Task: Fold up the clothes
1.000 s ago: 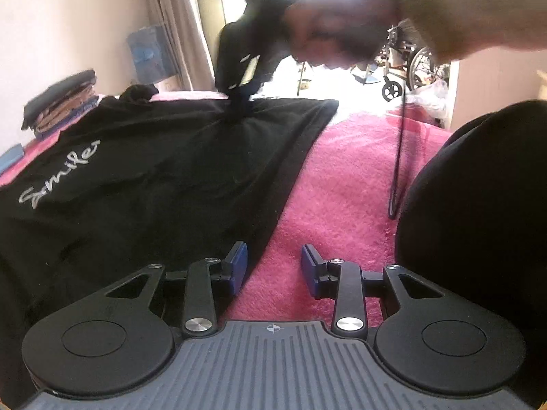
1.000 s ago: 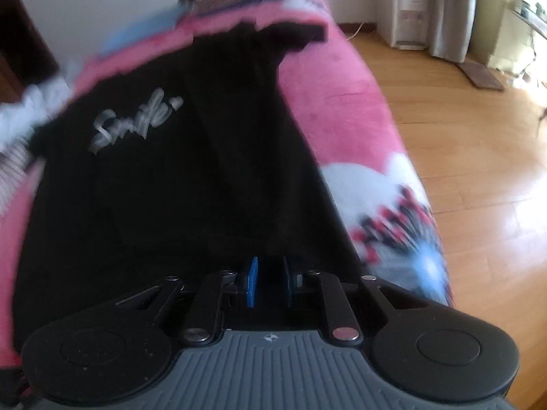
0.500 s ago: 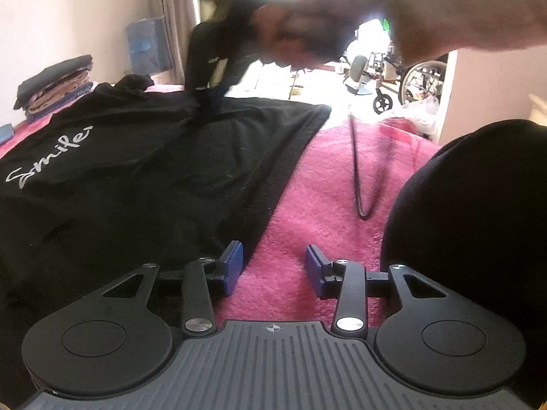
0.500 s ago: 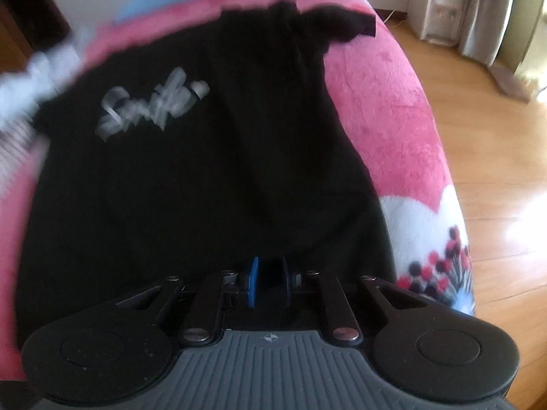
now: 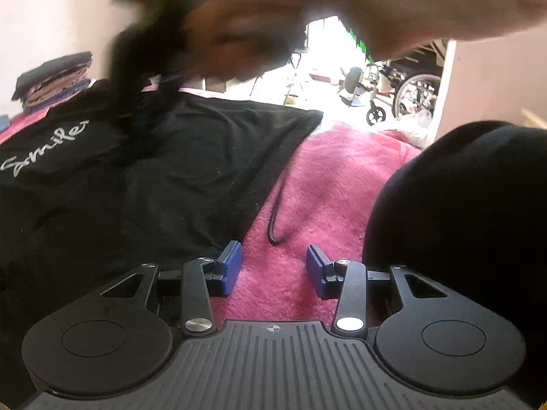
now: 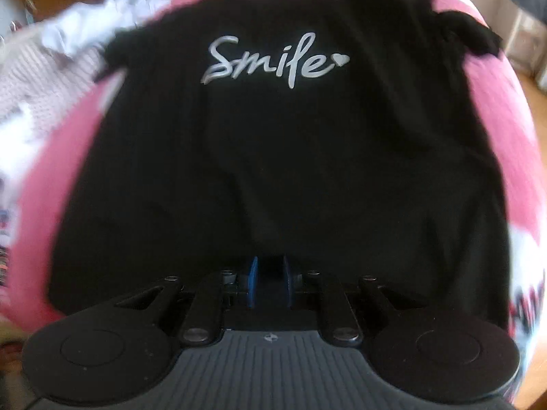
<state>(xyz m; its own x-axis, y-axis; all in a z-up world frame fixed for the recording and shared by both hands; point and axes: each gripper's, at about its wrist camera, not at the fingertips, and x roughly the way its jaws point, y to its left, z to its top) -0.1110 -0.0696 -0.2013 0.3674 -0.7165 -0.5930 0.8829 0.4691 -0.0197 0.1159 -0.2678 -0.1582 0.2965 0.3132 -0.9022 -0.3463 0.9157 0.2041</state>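
One shirt point(image 6: 273, 157) lay spread on the bed point(image 5: 328, 177), barely begun; right gripper point(image 6: 270, 283) pinched a fold of its black cloth, left gripper point(image 5: 271, 270) hung spread and empty beside its edge, every fold left

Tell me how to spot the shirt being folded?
Find the fuzzy pink blanket covering the bed. Spread across it lies a black T-shirt. Unlike the folded clothes stack beyond it, it says "Smile" in silver script with a tiny heart.
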